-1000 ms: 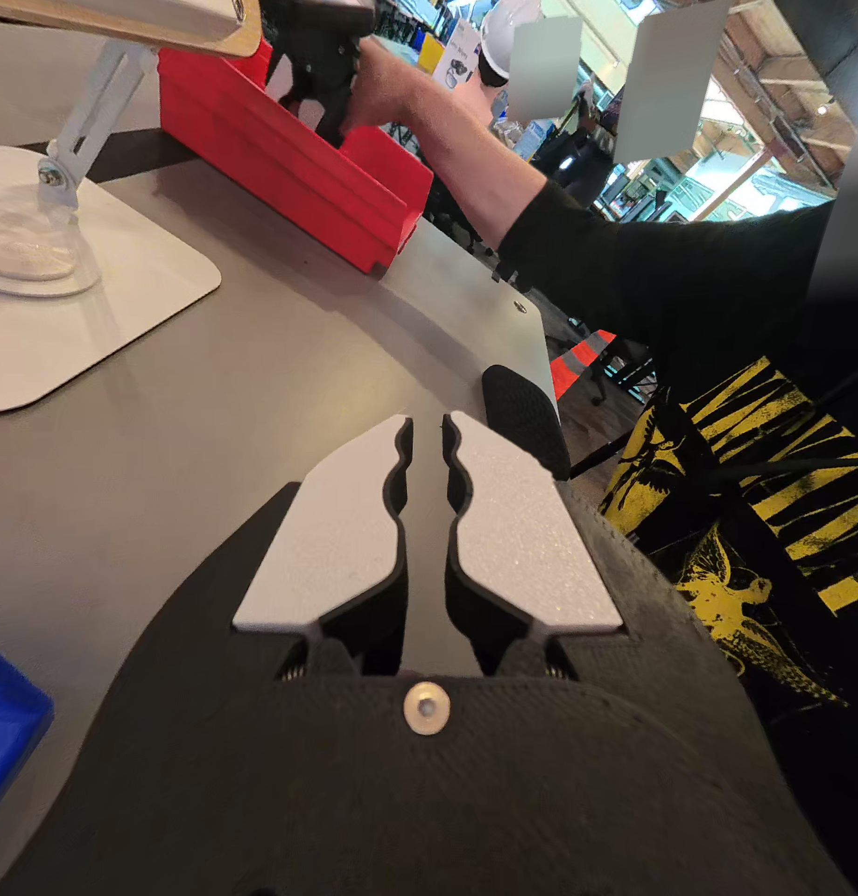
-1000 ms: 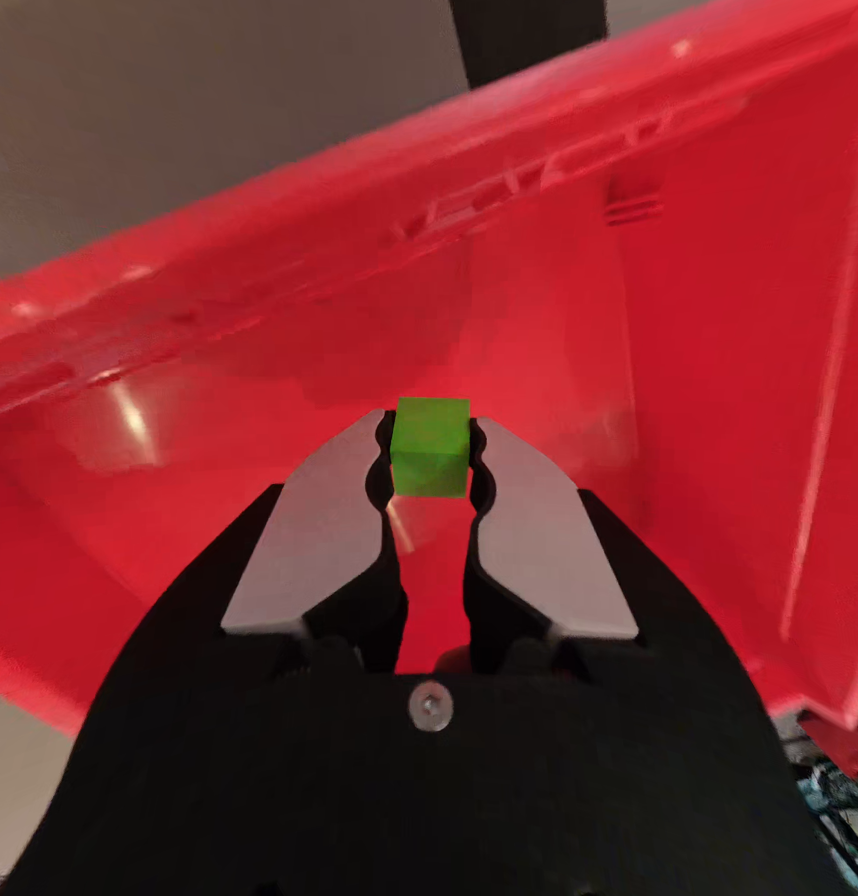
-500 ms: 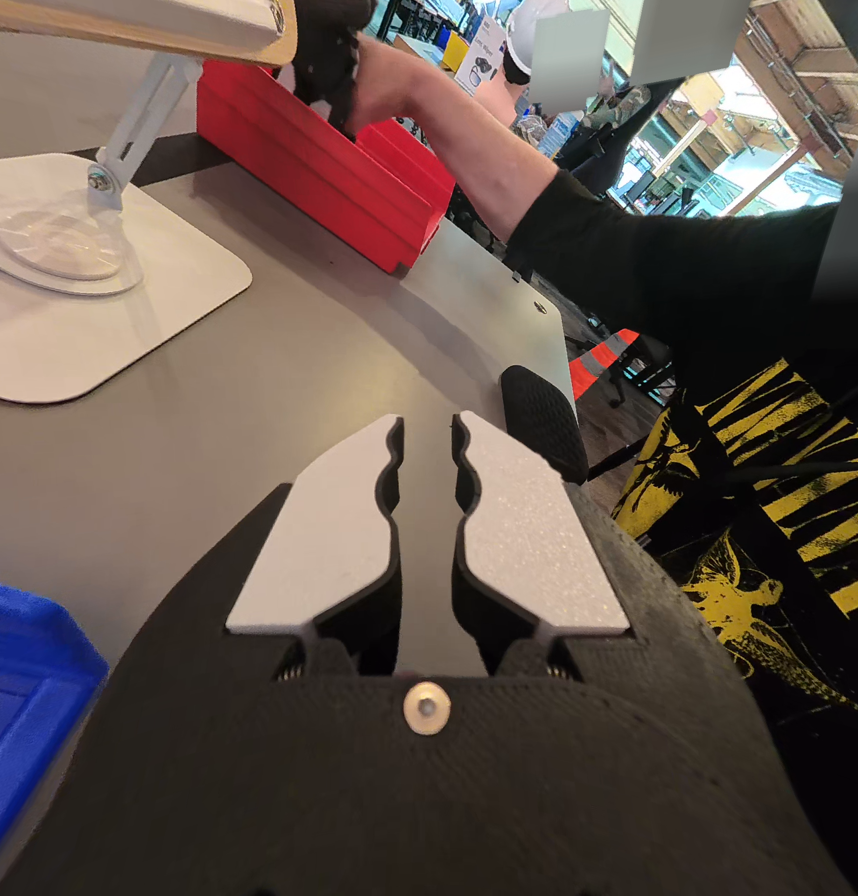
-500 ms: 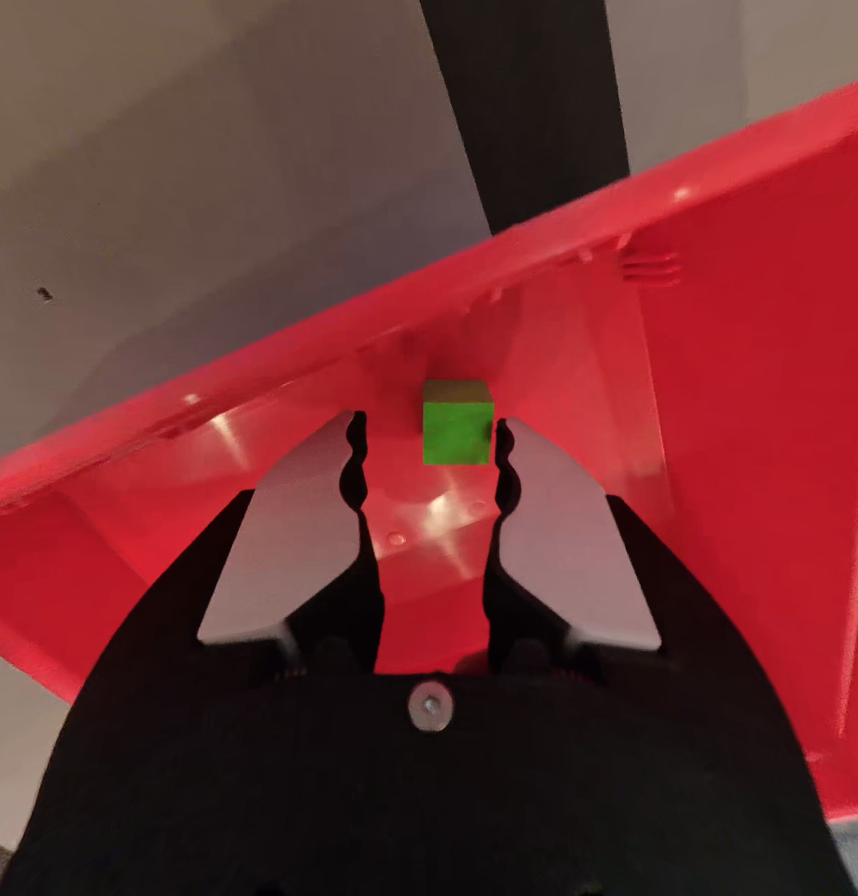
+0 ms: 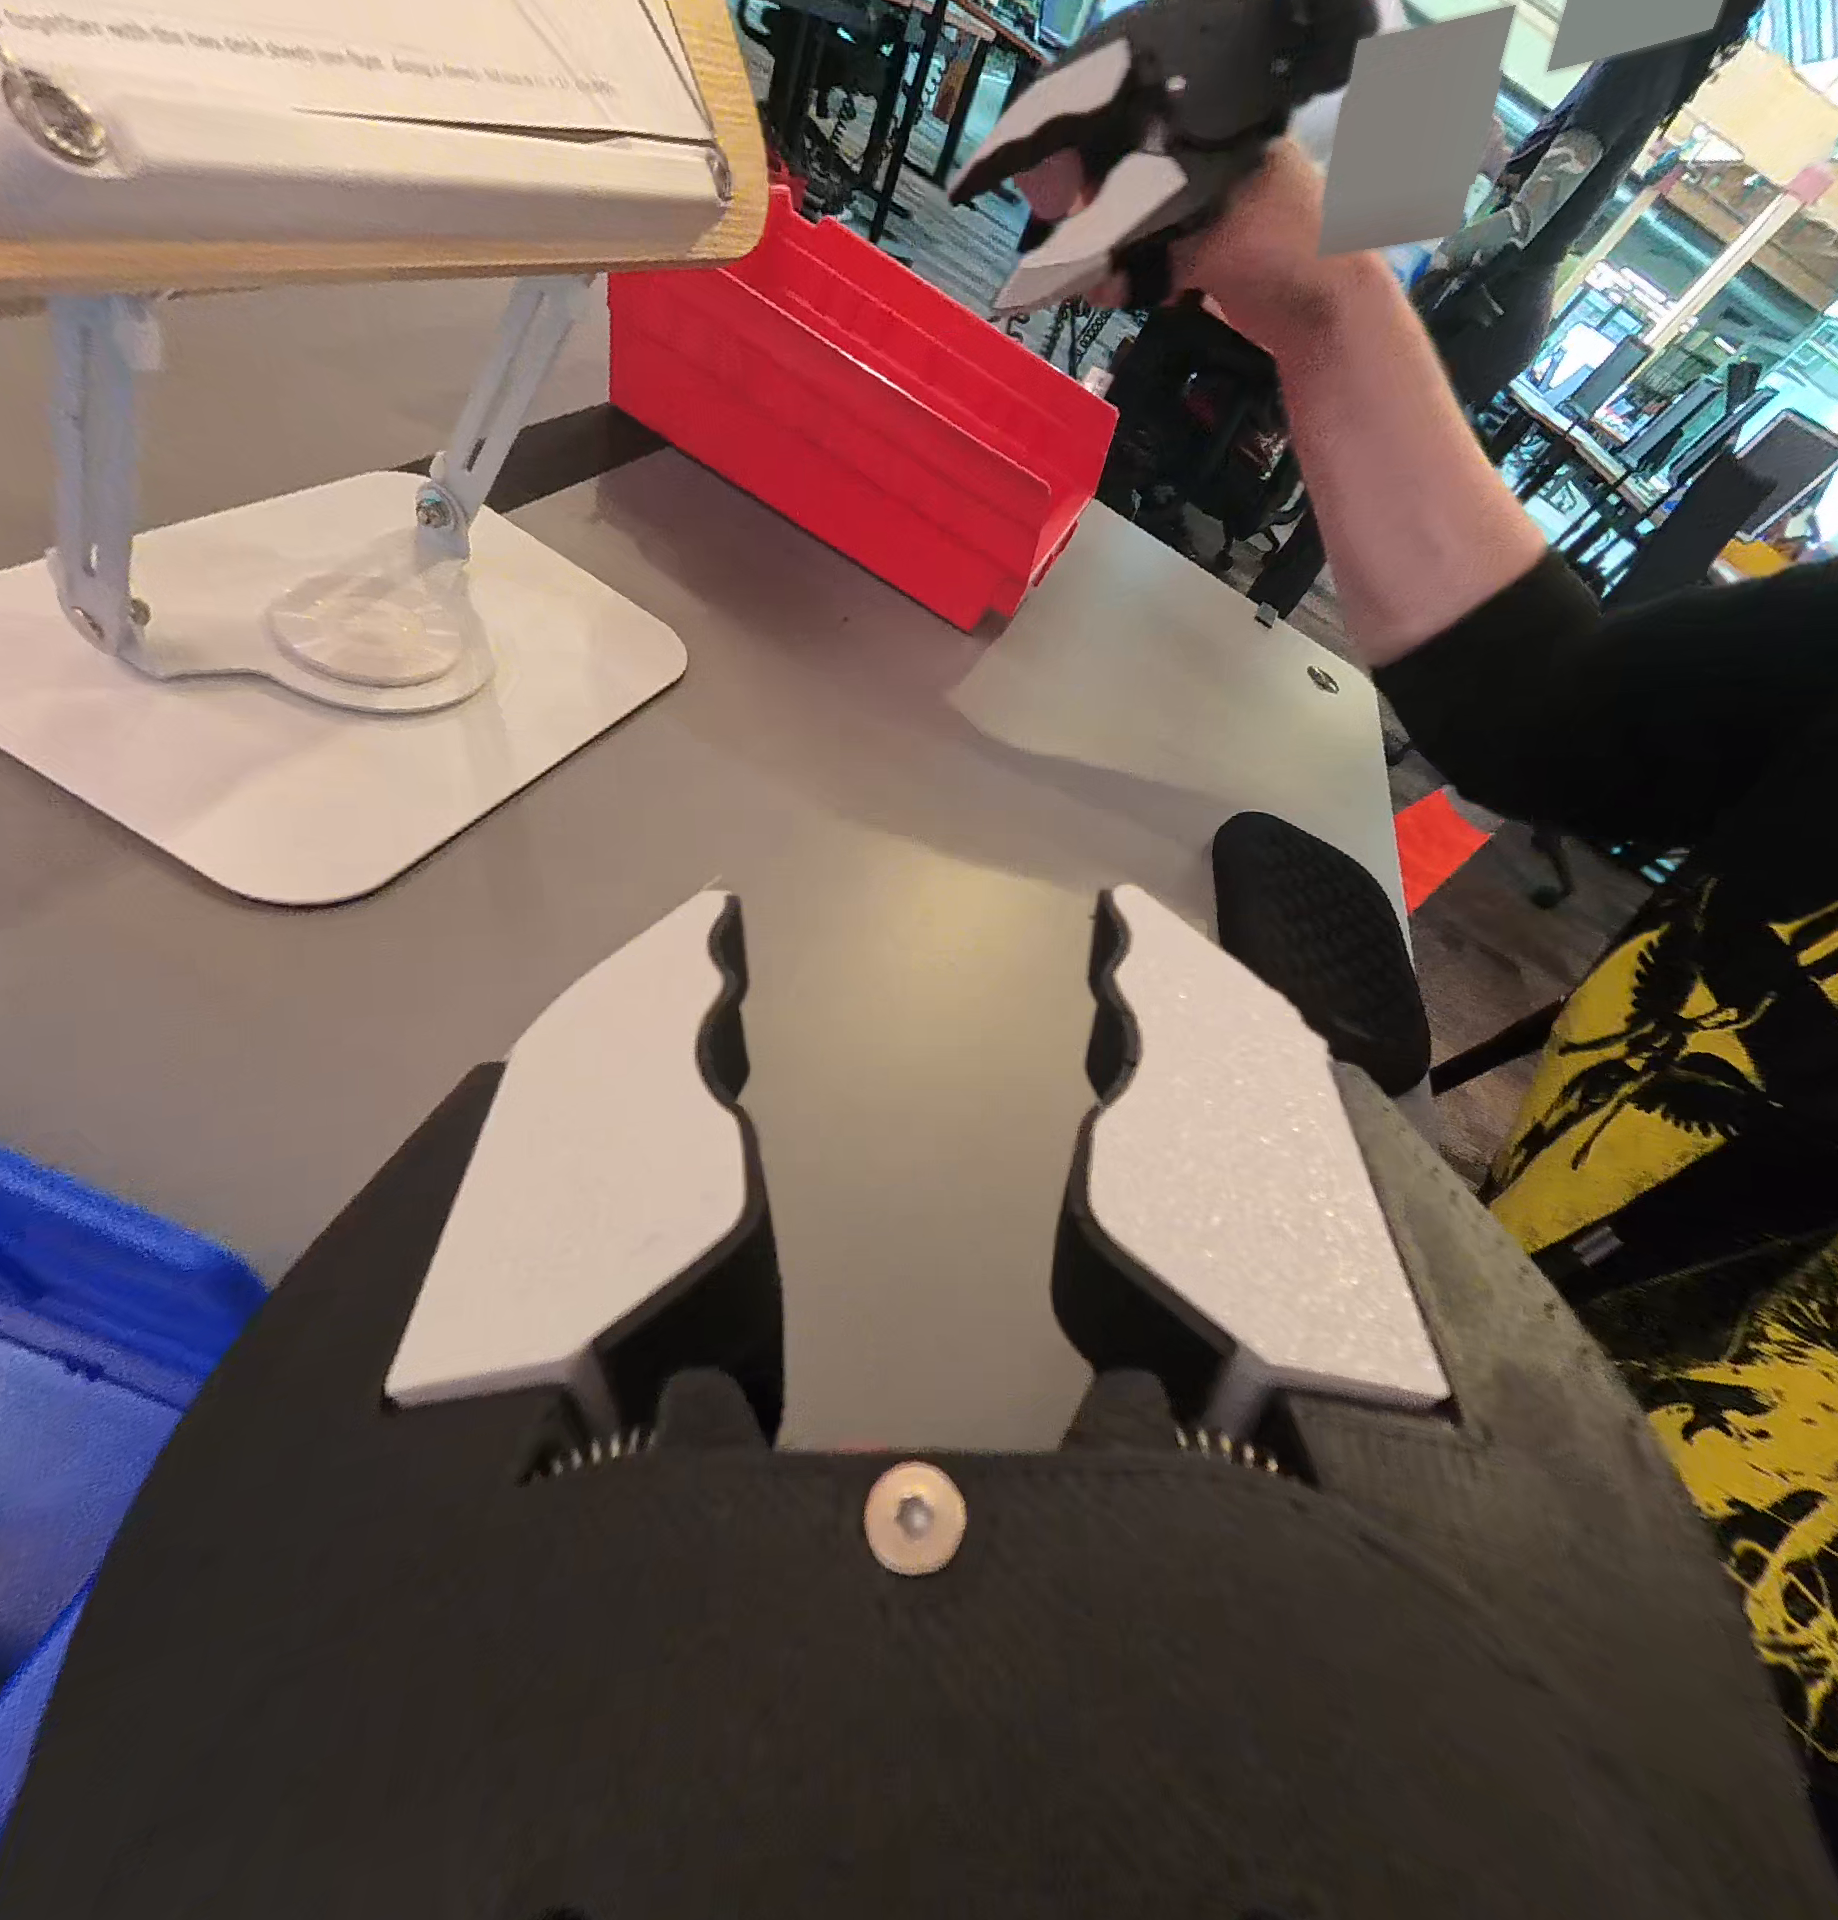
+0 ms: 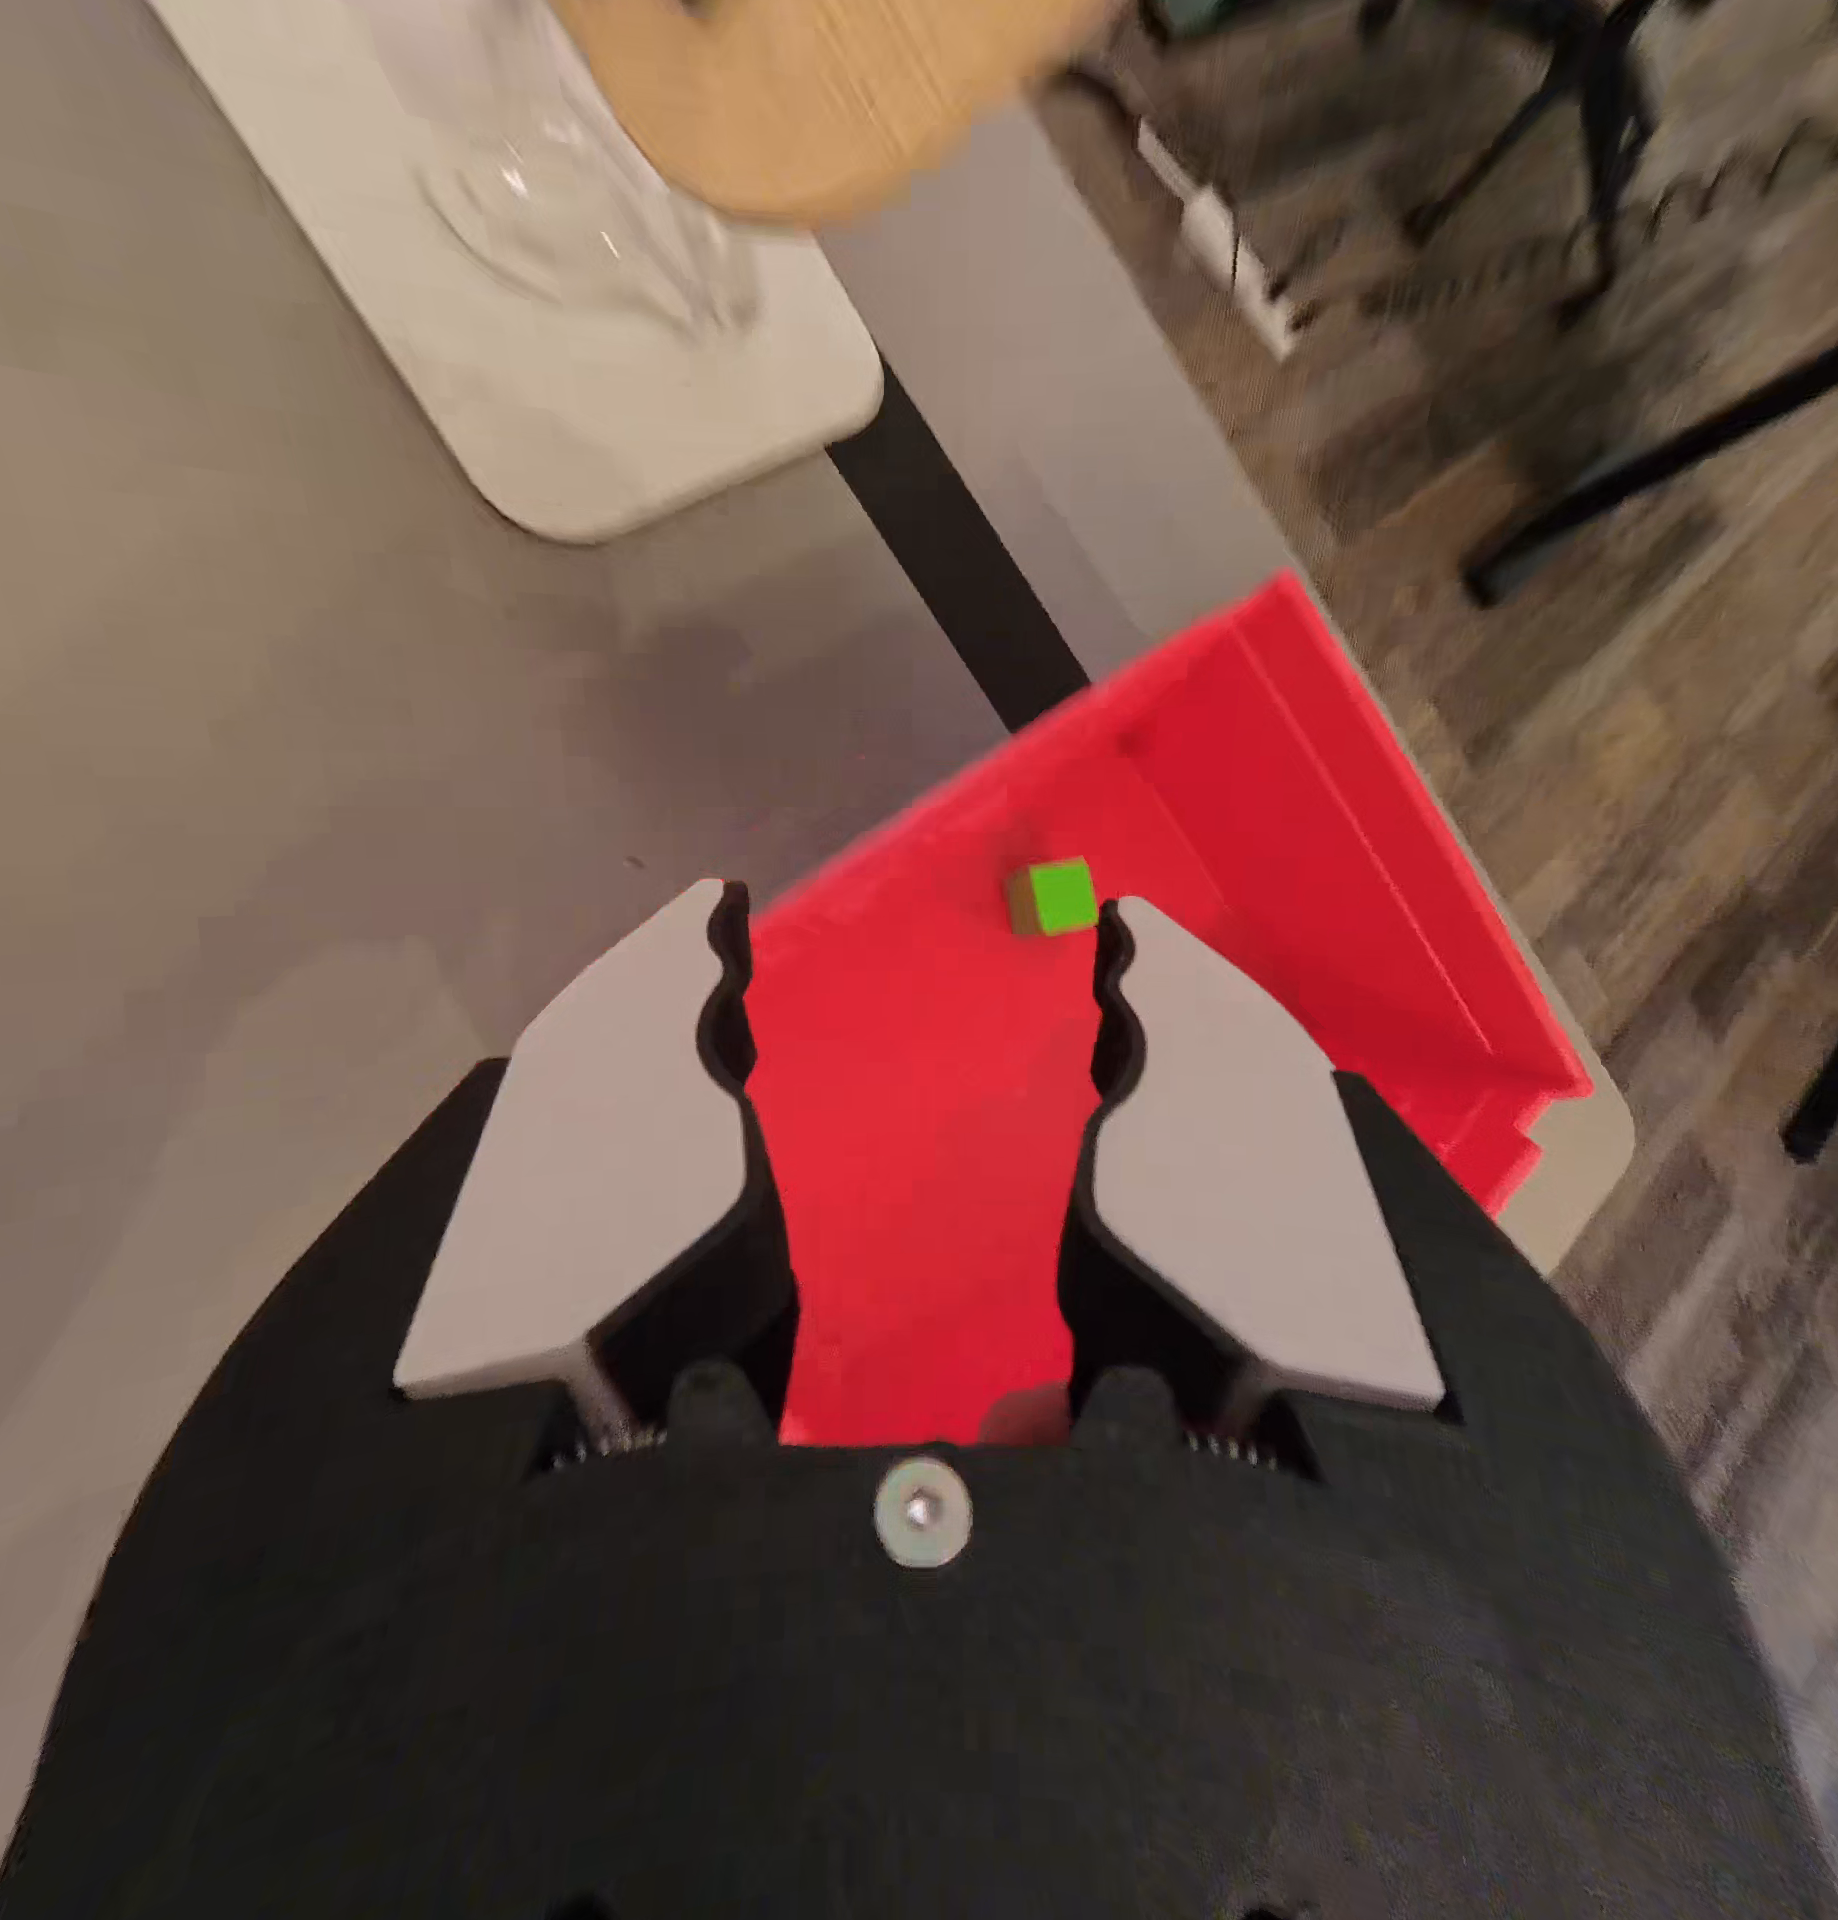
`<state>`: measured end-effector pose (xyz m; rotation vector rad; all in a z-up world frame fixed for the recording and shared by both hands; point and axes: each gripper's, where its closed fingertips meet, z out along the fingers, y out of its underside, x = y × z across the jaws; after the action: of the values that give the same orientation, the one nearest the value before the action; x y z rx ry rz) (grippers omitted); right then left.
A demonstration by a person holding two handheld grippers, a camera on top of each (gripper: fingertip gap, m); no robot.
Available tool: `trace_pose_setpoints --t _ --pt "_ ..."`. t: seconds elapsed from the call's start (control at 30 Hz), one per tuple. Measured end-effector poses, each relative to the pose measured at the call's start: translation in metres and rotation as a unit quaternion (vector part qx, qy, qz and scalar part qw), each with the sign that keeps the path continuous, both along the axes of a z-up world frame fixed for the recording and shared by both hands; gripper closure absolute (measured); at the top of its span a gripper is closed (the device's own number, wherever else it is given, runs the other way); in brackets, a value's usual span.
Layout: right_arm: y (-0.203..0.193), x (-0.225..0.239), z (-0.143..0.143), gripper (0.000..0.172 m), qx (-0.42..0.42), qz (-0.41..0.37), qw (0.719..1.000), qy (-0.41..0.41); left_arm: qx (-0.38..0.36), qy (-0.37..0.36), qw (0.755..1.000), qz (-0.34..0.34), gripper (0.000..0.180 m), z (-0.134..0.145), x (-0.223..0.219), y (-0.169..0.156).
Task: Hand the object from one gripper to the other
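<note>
A small green cube [image 6: 1055, 896] lies on the floor of the red bin [image 6: 1310, 831], free of any finger. My right gripper [image 6: 920, 914] hangs open and empty well above the bin. It also shows in the left wrist view [image 5: 1060, 197], raised in a person's hand above the red bin [image 5: 842, 416], its jaws apart. My left gripper [image 5: 915, 909] is open and empty low over the grey table [image 5: 686, 831], far from the cube.
A white stand base [image 5: 302, 686] with a tilted board [image 5: 354, 135] sits at the back left. A blue bin [image 5: 53, 1351] is at the near left. A black chair armrest [image 5: 1310, 977] sits by the table's right edge. The person's sleeve [image 5: 1642, 707] crosses the right side. The small green cube [image 6: 1055, 896] lies some 15 cm from my right tips, 50 cm from my left tips.
My right gripper opened, let the green cube go into the red bin and rose well above it. My left gripper opened wide from nearly shut and shifted over the table.
</note>
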<state>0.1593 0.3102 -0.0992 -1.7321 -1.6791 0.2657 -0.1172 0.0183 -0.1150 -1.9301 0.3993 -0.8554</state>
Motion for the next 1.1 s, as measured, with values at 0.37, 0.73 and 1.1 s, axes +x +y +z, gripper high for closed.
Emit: trace_pose_setpoints --t 0.37,0.73,1.1 --pt "-0.159 -0.068 -0.012 0.073 -0.088 0.07 0.982 0.149 0.021 0.075 0.997 0.025 0.066 -0.014 0.039 0.022" --pt "-0.188 -0.119 -0.136 0.042 -0.186 0.024 0.98 0.07 -0.058 0.17 0.983 0.049 0.07 -0.095 0.047 0.038" --pt "-0.181 -0.134 -0.18 0.028 -0.151 0.01 0.988 0.029 -0.117 0.289 0.949 0.051 0.056 -0.159 0.043 0.047"
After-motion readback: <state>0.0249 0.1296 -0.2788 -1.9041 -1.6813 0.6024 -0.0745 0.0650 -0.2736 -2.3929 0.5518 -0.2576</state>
